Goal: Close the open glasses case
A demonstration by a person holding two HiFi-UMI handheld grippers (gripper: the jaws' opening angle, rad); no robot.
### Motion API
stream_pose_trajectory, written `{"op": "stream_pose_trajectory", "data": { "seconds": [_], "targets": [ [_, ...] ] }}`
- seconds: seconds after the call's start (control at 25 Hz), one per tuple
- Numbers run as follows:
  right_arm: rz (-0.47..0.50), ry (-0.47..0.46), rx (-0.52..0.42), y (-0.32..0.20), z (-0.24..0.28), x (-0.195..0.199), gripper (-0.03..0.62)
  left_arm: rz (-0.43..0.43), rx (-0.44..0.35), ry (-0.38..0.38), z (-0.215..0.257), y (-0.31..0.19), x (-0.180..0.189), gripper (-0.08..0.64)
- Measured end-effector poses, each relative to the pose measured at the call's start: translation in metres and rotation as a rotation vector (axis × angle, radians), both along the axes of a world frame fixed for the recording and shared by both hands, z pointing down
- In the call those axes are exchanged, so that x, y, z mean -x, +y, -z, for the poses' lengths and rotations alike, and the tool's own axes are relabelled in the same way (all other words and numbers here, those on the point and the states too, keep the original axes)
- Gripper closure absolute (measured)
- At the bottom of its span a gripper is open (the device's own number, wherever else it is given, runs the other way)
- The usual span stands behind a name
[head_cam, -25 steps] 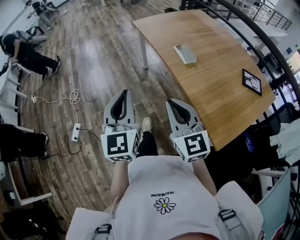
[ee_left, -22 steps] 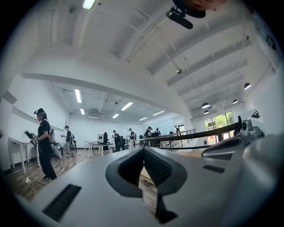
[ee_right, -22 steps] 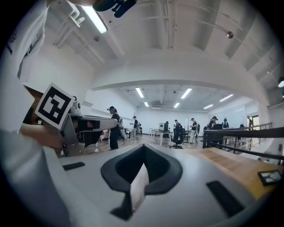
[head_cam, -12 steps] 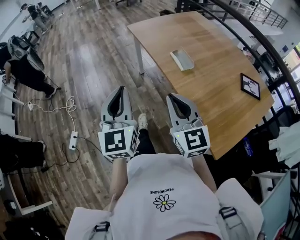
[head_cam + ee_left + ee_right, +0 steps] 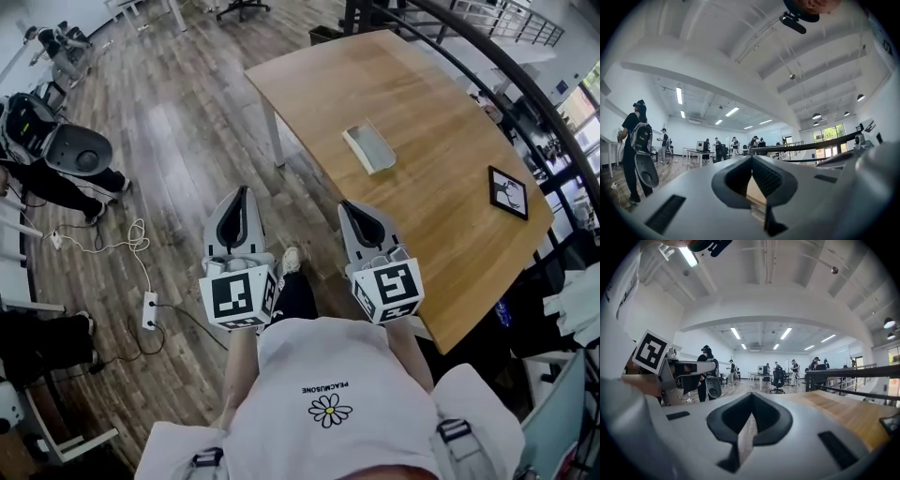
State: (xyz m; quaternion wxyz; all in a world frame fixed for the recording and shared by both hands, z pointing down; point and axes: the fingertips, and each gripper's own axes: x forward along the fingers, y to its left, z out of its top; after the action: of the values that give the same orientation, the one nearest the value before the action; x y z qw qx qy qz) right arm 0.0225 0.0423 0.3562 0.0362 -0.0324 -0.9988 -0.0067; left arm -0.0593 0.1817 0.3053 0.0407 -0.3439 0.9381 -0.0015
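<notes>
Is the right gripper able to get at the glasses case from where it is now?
Probably not yet. The right gripper hangs near the edge of the table, while the glasses case lies farther in. Nothing stands between them.

Readable only on the white shirt [image 5: 281, 361]: small upside-down print [image 5: 325, 386], roughly "PEACMUSONE", just above a drawn daisy [image 5: 329, 410].

Head view steeply down, gripper views level — table [image 5: 431, 103] shared with right's
</notes>
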Motion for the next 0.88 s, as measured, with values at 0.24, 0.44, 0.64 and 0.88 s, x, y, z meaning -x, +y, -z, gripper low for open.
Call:
{"op": "stream_pose_trajectory", "data": {
  "seconds": [0.24, 0.44, 0.64, 0.88],
  "targets": [
    [-0.089, 0.013, 0.054, -0.039, -0.004, 0.075, 0.585, -0.093, 0.009, 0.0, -0.006, -0.042, 0.082, 0.543],
    [-0.143, -0.005, 0.075, -0.063, 0.003, 0.149, 0.584, -0.219, 0.024, 0.016, -0.008, -0.086, 0.163, 0.543],
    [-0.313, 0.035, 0.011, -0.097, 0.011, 0.189, 0.584, -0.387, 0.032, -0.008, 0.013, -0.149, 0.218, 0.543],
    [-0.486, 0.099, -0.007, -0.144, -0.002, 0.179, 0.584, -0.518, 0.063, 0.027, -0.009, -0.209, 0.241, 0.543]
  ]
}}
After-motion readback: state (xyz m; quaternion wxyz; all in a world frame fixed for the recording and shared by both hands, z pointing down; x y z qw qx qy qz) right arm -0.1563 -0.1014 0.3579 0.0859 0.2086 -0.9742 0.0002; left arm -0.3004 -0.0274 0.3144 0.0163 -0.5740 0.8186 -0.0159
